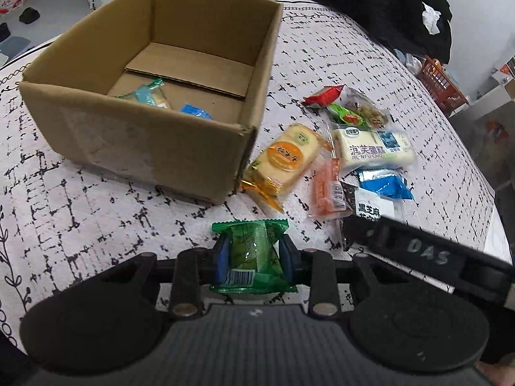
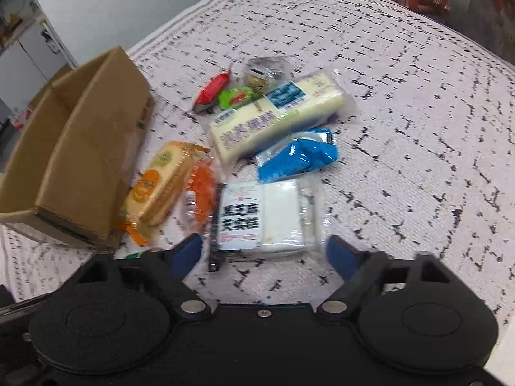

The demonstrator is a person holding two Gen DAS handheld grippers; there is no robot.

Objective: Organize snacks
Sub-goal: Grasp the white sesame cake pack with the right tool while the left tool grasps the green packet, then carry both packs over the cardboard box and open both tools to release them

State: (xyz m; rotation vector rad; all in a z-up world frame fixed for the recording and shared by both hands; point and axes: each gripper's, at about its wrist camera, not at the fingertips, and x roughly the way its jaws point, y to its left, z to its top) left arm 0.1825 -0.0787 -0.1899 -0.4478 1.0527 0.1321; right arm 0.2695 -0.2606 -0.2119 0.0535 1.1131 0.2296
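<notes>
Green packet (image 1: 251, 254) pinched mid-body by left gripper (image 1: 254, 254), light, crinkly; right gripper (image 2: 262, 254) wide, white packet (image 2: 264, 215) ahead, soft; grab its sides.

A white cloth (image 1: 80, 199) with broken black grid marks covers the whole surface, a leafy black border running along its near left edge. Beyond the far edge, an orange slatted basket (image 1: 442, 78) sits on the right, with something pale inside it in the right wrist view. A dark garment (image 1: 386, 9) hangs behind, a scrap of white (image 1: 431, 19) showing against it. Far left, on the pale floor, lies a small black object (image 1: 29, 15). A white wall panel (image 2: 112, 9) stands behind.
</notes>
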